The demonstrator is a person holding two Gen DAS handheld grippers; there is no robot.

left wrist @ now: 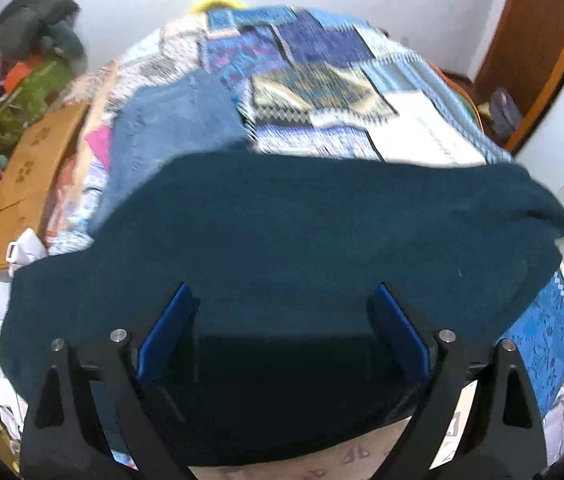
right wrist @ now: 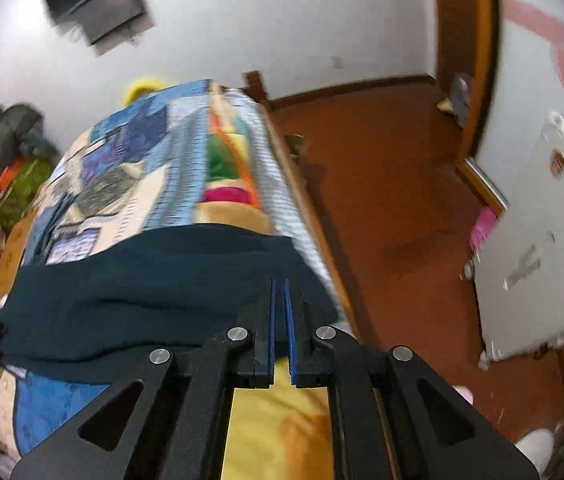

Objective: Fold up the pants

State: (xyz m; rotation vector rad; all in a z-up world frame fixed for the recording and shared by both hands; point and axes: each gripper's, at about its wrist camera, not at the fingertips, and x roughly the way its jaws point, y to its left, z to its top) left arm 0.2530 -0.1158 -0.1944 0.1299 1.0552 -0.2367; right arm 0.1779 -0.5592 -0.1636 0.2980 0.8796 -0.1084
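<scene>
Lying beneath the wide-open left claw (left wrist: 282, 300), dark teal pants (left wrist: 282, 232); right claw (right wrist: 280, 292) closed, perhaps pinching their edge.

A patchwork quilt (left wrist: 321, 80) in blues and whites covers the bed, and a blue towel (left wrist: 170, 128) lies on it towards the left. A cardboard box (left wrist: 30, 176) leans beside the bed, with a heap of clothes (left wrist: 34, 60) behind it in the corner. Something yellow (right wrist: 142, 88) peeks over the far end. A dark screen (right wrist: 94, 0) hangs on the white wall. The floor (right wrist: 401, 200) is reddish-brown, and a white fridge (right wrist: 541, 240) stands on the right.
</scene>
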